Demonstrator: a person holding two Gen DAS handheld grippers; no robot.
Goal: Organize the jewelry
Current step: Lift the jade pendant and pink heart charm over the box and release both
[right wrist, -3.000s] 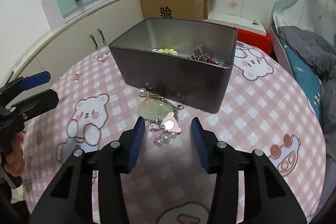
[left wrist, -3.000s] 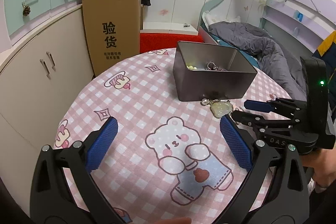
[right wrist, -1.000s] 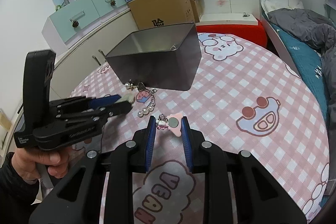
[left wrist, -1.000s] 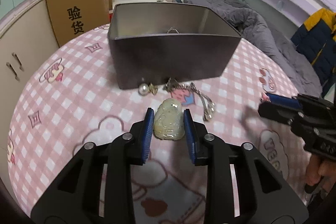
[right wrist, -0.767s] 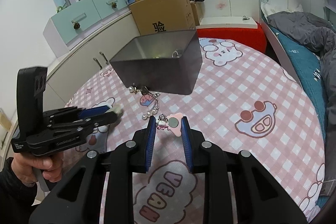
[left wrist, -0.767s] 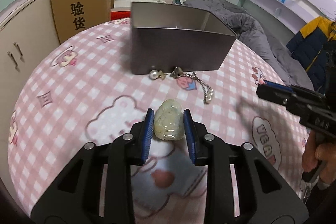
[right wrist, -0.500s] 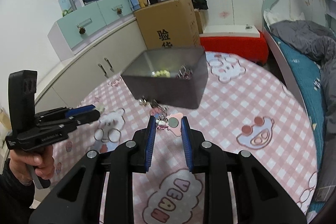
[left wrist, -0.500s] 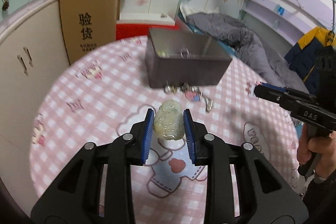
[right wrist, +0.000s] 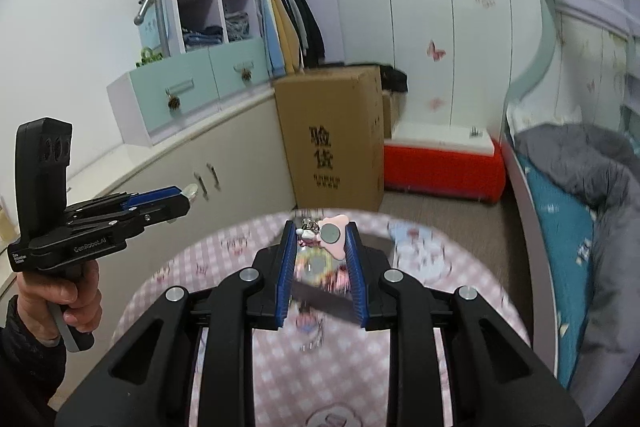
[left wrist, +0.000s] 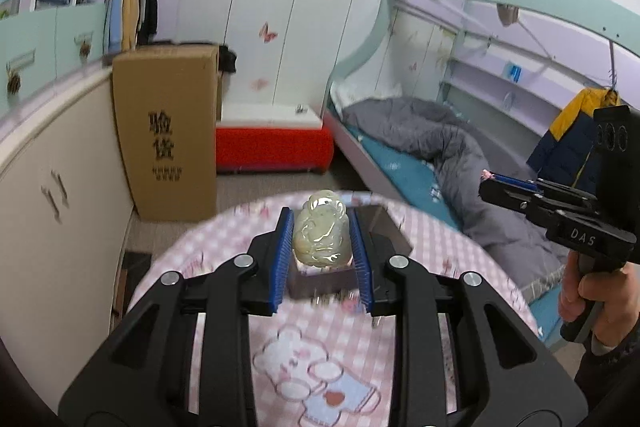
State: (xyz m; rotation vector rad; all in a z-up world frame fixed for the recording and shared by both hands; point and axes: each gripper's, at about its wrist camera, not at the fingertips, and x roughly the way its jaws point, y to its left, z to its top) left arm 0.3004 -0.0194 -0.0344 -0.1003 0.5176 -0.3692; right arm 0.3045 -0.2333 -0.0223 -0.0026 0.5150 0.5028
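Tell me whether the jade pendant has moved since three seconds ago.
Yes. The jade pendant lay on the table against the tin; now the left gripper holds it above it.

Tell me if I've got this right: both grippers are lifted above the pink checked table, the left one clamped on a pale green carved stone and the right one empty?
Not quite: the right gripper is not empty. The right wrist view shows it shut on a pink charm with a small chain. The rest holds: the left gripper is clamped on the pale green carved stone, and both are lifted above the pink checked table.

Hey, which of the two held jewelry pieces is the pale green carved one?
The jade pendant clamped in the left hand-held gripper; the right hand-held gripper holds a pink charm instead.
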